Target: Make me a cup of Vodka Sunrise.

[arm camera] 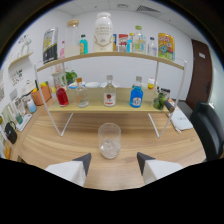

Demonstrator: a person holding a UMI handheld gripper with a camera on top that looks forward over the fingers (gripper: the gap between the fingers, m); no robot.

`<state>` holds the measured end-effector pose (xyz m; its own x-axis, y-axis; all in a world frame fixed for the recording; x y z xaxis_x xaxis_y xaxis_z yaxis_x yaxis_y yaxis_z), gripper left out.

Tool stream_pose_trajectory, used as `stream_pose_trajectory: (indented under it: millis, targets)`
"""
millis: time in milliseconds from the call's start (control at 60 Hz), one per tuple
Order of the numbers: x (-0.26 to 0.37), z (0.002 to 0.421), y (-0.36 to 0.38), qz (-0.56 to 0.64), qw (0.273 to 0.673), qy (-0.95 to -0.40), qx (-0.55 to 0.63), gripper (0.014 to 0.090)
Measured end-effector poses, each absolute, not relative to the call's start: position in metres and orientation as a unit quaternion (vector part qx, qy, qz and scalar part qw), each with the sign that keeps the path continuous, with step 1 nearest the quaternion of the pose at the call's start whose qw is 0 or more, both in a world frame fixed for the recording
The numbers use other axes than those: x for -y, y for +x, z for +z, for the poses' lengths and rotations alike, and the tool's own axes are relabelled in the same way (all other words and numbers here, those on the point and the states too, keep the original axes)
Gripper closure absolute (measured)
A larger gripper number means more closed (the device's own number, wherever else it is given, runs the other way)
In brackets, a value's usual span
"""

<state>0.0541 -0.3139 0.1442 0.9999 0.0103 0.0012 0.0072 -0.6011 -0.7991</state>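
Office-looking room with white walls, a dark door (202,60) off to the right and a black chair (210,127) near it. Everything sits on a wooden table (45,142). The biggest thing on it is a white-framed shelf rack (107,107) with two wooden levels.

The top level is crowded: a big clear jar with a white label (103,31) in the middle, a dark box (49,45) at the left, a yellow packet (165,46) at the right, and a bunch of smaller bottles and cartons between them that I can't read.

The lower level has the drink stuff in a row: a bottle with red liquid (61,90), a clear bottle (82,93) next to it, a clear one with a red label (109,92) in the center, and a blue bottle (136,93) to its right. Something green sits further right.

The glass (109,140) stands upright on the table in front of the rack, with what looks like ice at the bottom. It's just ahead of the gripper (113,161), lined up with the gap between the two fingers but not inside it. Fingers are spread wide and holding nothing.
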Motion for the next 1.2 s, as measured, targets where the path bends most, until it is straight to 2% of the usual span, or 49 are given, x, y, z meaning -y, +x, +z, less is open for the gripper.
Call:
stream_pose_trajectory:
  millis: [333, 450, 583, 833, 1067, 1200]
  targets:
    - [0.333, 0.150, 0.048, -0.015, 0.459, -0.888, -0.017, 0.0185]
    - [0.344, 0.147, 0.015, 0.008, 0.462, -0.886, -0.032, 0.0204]
    - [0.337, 0.152, -0.037, 0.037, 0.485, -0.873, -0.028, 0.0203]
    - [0.266, 0.180, -0.109, 0.058, 0.557, -0.829, -0.014, 0.0207]
    - [0.186, 0.198, -0.137, 0.058, 0.595, -0.802, -0.011, 0.0205]
    - [0.150, 0.202, -0.144, 0.049, 0.607, -0.793, 0.001, 0.0241]
